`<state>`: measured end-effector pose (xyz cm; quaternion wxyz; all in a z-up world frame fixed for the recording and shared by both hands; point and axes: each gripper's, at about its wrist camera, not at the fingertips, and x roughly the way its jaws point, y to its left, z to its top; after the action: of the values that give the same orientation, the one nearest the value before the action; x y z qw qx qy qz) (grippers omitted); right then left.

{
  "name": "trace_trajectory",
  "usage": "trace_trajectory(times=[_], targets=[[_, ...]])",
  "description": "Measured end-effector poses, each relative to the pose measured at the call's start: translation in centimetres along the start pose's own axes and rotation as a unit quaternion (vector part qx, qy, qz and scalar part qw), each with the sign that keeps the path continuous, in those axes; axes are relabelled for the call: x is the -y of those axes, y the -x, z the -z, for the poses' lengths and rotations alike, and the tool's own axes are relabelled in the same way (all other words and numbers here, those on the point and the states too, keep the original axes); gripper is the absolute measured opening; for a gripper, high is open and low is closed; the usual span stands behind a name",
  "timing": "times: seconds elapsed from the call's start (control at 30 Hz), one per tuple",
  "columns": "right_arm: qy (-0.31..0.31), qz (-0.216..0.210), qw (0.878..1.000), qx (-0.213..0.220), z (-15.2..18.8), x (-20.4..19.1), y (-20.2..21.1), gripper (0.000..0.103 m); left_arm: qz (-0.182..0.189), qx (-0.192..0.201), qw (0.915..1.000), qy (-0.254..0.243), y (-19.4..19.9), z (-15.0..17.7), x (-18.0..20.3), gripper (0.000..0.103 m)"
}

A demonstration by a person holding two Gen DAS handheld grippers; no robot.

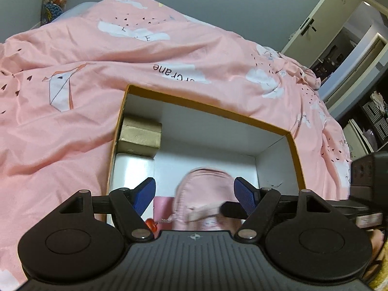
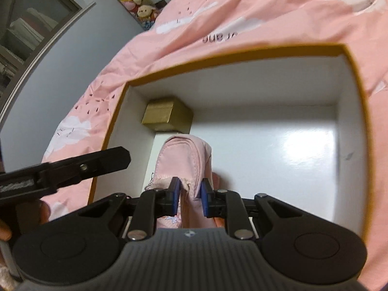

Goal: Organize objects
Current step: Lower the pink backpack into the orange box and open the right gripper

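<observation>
Right gripper clamped on pink pouch, low centre inside orange-rimmed box; pouch's lower end cut off. Left gripper wide, empty above blurred pouch. Gold box in far-left corner.

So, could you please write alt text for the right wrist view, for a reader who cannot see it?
The right gripper is shut on a pink pouch inside an open box with white inner walls, lying on a pink bed cover. A small gold box sits in the box's far left corner, and the left gripper enters from the left.

Grey wall, pink-quilted bed, wardrobe door
</observation>
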<state>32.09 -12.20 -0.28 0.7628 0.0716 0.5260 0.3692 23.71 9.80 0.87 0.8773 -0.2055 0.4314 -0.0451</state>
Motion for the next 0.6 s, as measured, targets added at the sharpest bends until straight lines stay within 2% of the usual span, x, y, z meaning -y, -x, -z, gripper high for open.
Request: trace_trajectory(times=[0.13, 0.23, 0.5, 0.6], targets=[[-0.009, 0.006, 1.000, -0.023, -0.1, 0.2, -2.4, 0.019, 0.003, -0.008, 1.0000, -0.001, -0.5, 0.3, -0.2, 0.086], [-0.036, -0.008, 0.999, -0.040, -0.2, 0.6, -3.9, 0.019, 0.004, -0.011, 0.9999, 0.002, -0.9, 0.6, -0.4, 0.086], [-0.024, 0.018, 0.999, -0.046, -0.1, 0.9, -5.5, 0.020, 0.001, -0.015, 0.9999, 0.002, -1.5, 1.3, -0.4, 0.085], [-0.019, 0.022, 0.998, -0.047, -0.1, 1.0, -5.5, 0.024, -0.004, -0.015, 0.9999, -0.002, -1.5, 1.4, 0.0, 0.084]])
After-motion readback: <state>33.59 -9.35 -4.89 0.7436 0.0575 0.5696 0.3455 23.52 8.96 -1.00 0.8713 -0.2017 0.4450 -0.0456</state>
